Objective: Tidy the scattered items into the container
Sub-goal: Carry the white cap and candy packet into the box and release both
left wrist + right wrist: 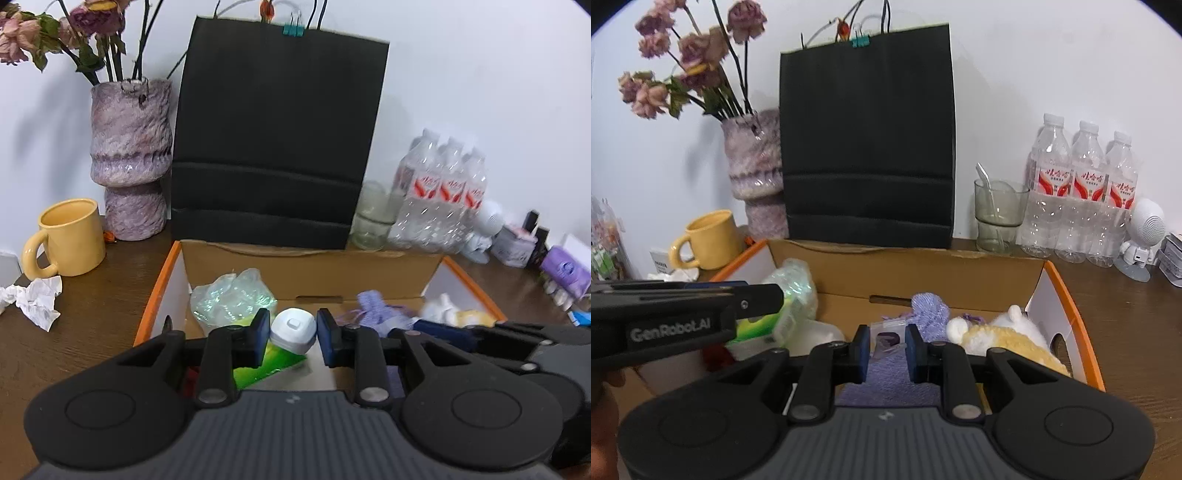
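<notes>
An orange-rimmed cardboard box [314, 267] [923, 273] sits on the wooden table. It holds a crumpled clear plastic bag [231, 297], a green packet [269, 365], a purple knitted item [929, 312] and a yellow-white plush toy [1004, 338]. My left gripper [293, 334] is over the box with a small white round case [293, 330] between its pads; I cannot tell whether they touch it. My right gripper [886, 350] is open over the box, above a small clear zip bag [888, 338]. The left gripper shows in the right wrist view [683, 314].
Crumpled white paper [35, 301] lies on the table left of the box, by a yellow mug [70, 236]. Behind stand a purple vase [131, 162], a black paper bag [277, 140], a glass [997, 214], water bottles [1082, 192] and a small white robot figure [1143, 236].
</notes>
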